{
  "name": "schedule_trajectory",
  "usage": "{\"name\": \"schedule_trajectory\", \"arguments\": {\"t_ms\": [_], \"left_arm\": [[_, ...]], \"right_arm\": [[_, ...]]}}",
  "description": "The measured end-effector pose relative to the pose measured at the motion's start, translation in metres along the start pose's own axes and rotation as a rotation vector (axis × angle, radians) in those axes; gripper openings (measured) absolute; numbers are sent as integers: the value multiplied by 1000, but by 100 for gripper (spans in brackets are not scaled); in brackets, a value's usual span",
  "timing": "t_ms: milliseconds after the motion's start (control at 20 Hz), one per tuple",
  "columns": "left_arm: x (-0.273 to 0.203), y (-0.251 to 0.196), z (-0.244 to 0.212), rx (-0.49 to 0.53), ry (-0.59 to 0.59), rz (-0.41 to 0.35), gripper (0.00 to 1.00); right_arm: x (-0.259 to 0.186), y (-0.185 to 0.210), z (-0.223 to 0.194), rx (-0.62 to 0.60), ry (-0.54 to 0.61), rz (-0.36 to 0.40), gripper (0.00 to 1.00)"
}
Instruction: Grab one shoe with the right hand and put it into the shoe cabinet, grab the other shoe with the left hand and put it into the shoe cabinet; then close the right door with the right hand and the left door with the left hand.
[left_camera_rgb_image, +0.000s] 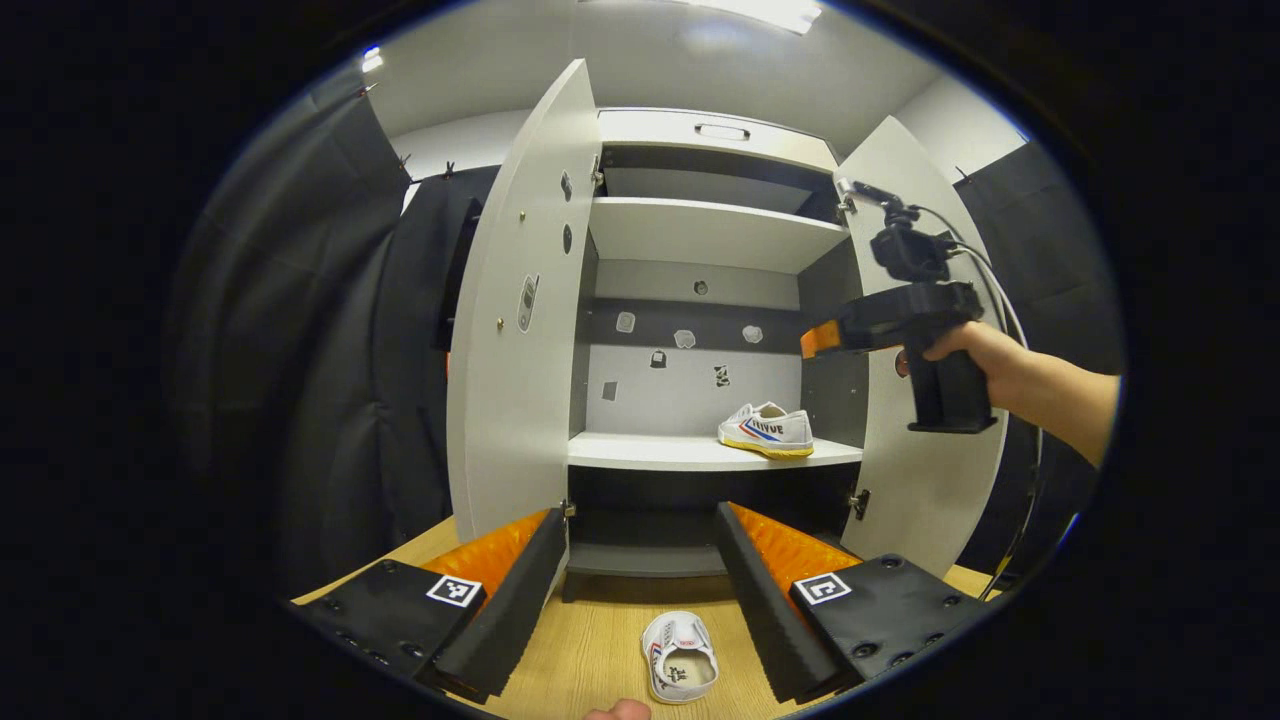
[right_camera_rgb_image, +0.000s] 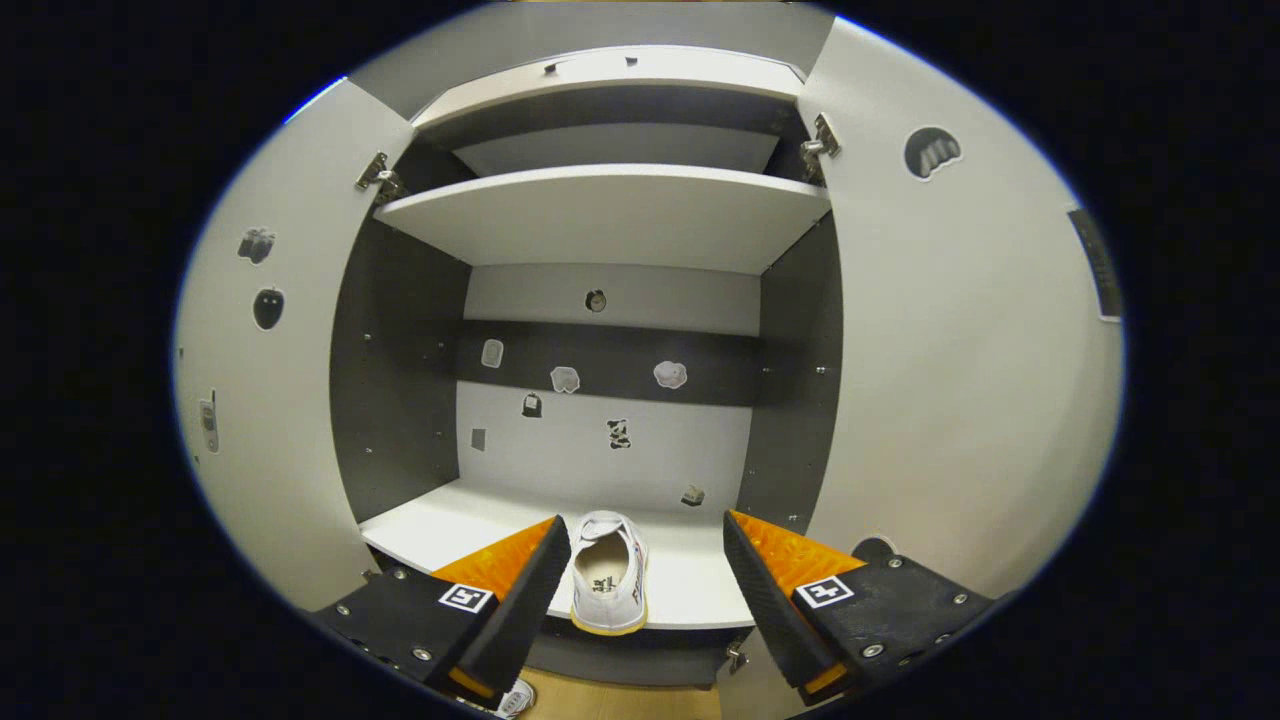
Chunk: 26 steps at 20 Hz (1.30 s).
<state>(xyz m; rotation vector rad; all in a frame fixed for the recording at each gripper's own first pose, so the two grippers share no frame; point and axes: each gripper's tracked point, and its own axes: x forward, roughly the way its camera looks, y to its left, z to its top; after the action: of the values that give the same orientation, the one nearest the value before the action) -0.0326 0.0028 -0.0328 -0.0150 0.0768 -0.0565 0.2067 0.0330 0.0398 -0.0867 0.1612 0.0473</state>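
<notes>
One white shoe (left_camera_rgb_image: 768, 430) with a yellow sole rests on the cabinet's middle shelf (left_camera_rgb_image: 650, 452), toward its right end. In the right gripper view the same shoe (right_camera_rgb_image: 607, 573) lies heel-first on the shelf (right_camera_rgb_image: 440, 525), between and beyond the fingers of my right gripper (right_camera_rgb_image: 640, 590), which is open and apart from it. That right gripper (left_camera_rgb_image: 815, 340) hangs above the shoe in the left gripper view, held by a hand. The other white shoe (left_camera_rgb_image: 680, 657) lies on the wooden floor before the cabinet, below my open left gripper (left_camera_rgb_image: 640, 590).
Both cabinet doors stand wide open: the left door (left_camera_rgb_image: 515, 330) and the right door (left_camera_rgb_image: 925, 480). An upper shelf (left_camera_rgb_image: 710, 230) spans the cabinet. Black cloth hangs on both sides. A cable trails from the right gripper's handle. A second shoe's tip (right_camera_rgb_image: 515, 700) peeks at the bottom.
</notes>
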Motion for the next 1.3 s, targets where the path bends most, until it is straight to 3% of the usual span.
{"name": "schedule_trajectory", "arguments": {"t_ms": [400,650,950,1300], "left_arm": [[6,-11,-17,5,46,-19,98],[19,-13,-38,-12,108,-49,97],[34,-3,-155,-69,385,-71,98],[29,-2,-290,35,616,-98,98]], "right_arm": [[-108,-7,-57,-4,-77,-33,94],[-152,-1,-85,2,-116,-29,94],[-181,0,-110,23,-99,-50,94],[-195,-28,-134,25,-31,-118,94]]}}
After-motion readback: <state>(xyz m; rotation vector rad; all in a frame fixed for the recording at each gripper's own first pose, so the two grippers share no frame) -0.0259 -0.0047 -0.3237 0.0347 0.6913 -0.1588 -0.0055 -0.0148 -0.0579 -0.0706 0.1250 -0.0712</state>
